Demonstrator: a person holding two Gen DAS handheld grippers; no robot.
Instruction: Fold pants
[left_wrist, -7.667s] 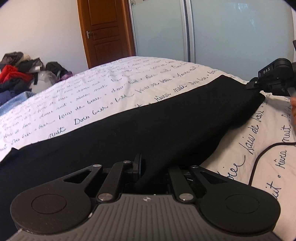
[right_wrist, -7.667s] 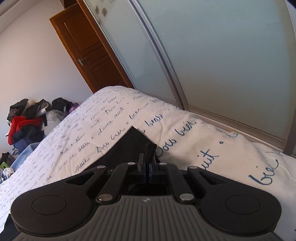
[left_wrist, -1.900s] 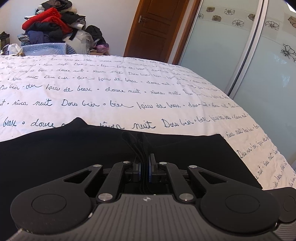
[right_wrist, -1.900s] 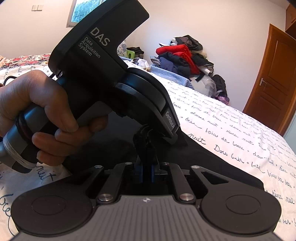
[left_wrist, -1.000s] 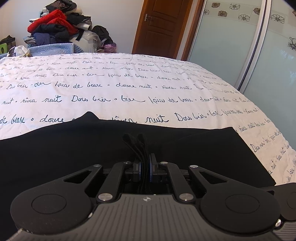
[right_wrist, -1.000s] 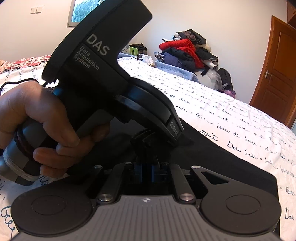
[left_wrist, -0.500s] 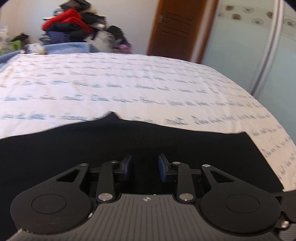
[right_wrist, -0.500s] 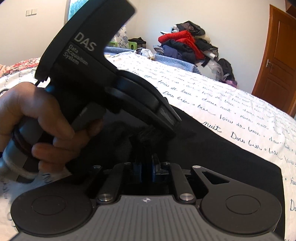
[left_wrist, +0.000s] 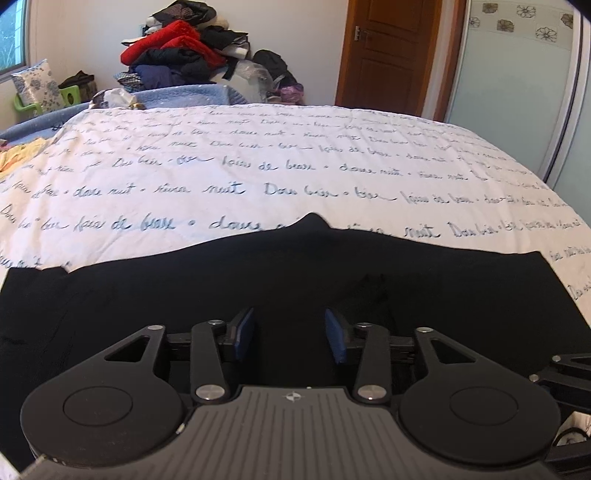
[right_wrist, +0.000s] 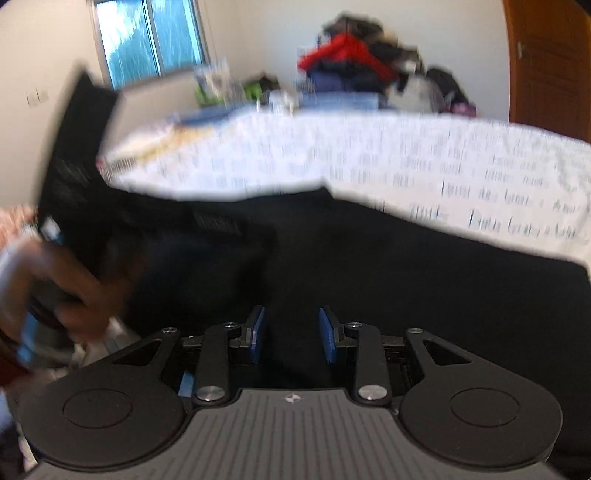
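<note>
Nearest in the left wrist view, the left claw stands with its blue-padded fingers spread apart and nothing between them — only the black fabric pants lying below. The right claw is likewise spread wide and empty over the same dark cloth, its view heavily blurred.

The pants lie flat across the near part of the bed, on the white bedspread printed with blue cursive script. Their far edge runs across the bedspread with a small peak near the middle, and a rumpled bump of cloth sits just beyond the left claw's right-hand finger.

In the right wrist view, the person's left hand appears at the left side of the pants, wrapped around the black handle of its tool; blur hides the details.

Beyond the bedspread's far edge, a heap of red and dark clothes rests against the wall, and a brown wooden door stands to the right of it.
</note>
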